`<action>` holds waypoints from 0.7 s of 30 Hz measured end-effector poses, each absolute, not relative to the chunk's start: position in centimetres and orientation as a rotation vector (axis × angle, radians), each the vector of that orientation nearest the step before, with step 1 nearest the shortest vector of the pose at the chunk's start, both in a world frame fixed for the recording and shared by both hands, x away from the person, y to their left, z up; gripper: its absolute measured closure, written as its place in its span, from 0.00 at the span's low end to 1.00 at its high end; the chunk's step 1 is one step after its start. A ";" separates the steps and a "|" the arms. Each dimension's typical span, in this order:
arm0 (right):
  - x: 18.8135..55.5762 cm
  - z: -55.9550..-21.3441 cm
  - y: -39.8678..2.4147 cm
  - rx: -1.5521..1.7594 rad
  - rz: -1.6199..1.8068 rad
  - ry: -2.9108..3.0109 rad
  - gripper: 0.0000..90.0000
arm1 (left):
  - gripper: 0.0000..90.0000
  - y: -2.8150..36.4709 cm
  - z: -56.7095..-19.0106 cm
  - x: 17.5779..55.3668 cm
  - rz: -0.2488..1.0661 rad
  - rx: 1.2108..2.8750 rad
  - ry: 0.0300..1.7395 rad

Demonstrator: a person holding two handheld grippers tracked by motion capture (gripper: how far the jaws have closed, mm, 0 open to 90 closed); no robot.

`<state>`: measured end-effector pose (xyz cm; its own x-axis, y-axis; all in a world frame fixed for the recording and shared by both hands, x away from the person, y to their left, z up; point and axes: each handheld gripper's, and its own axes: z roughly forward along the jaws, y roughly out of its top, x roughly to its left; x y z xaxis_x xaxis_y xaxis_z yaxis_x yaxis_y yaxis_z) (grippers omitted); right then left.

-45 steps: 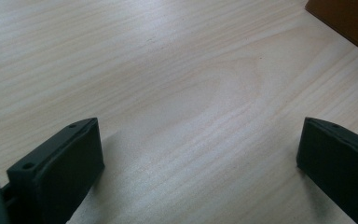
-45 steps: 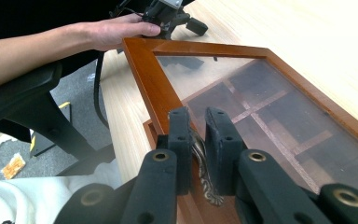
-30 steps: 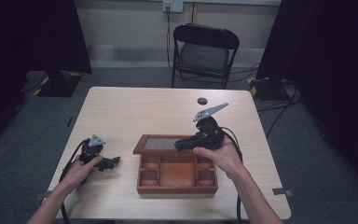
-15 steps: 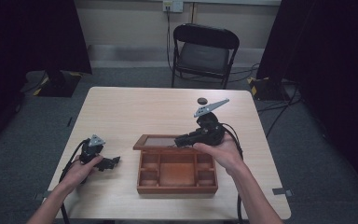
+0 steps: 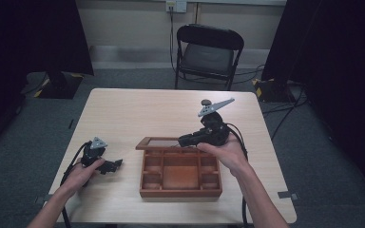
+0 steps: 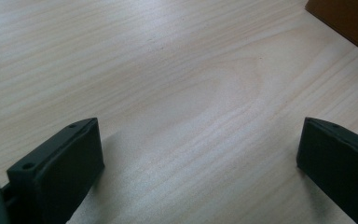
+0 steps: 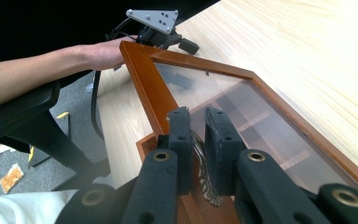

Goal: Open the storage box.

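Right gripper, jaws pinched on the metal clasp at the front edge of the glass lid, holds the lid raised over the wooden box at frame center. The lid hinges along the box's far long edge. Left gripper, jaws wide apart and empty, rests on the table at lower left, well apart from the box, so the right is nearer.

Left gripper and right gripper: black housings, each topped by a grey three-cornered plate and trailing a black cable. Right gripper jaws: black rectangular blocks with small screw holes, on arms with brass-ringed pivots. Forearms bare; white cloth at the right gripper view's lower-left corner.
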<state>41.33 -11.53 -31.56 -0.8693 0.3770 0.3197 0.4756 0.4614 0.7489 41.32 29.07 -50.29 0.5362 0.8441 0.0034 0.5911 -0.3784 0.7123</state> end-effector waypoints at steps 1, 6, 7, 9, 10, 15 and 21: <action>41.4 -31.6 -11.5 -0.758 -1.385 -2.590 0.91 | 0.00 29.1 -50.3 41.3 0.488 2.108 1.156; 41.5 -31.4 -11.6 -0.763 -1.392 -2.588 0.91 | 0.00 29.1 -50.3 41.3 0.490 2.107 1.156; 41.5 -31.4 -11.6 -0.767 -1.392 -2.588 0.91 | 0.00 29.1 -50.3 41.3 0.488 2.108 1.156; 41.6 -31.4 -11.6 -0.757 -1.395 -2.593 0.91 | 0.00 29.1 -50.3 41.3 0.489 2.107 1.156; 41.6 -31.3 -11.6 -0.759 -1.396 -2.594 0.91 | 0.00 29.1 -50.3 41.3 0.489 2.107 1.156; 41.8 -31.1 -11.5 -0.762 -1.407 -2.598 0.91 | 0.00 29.1 -50.3 41.3 0.488 2.108 1.156; 42.0 -31.0 -11.6 -0.773 -1.416 -2.591 0.91 | 0.00 29.1 -50.3 41.3 0.490 2.107 1.156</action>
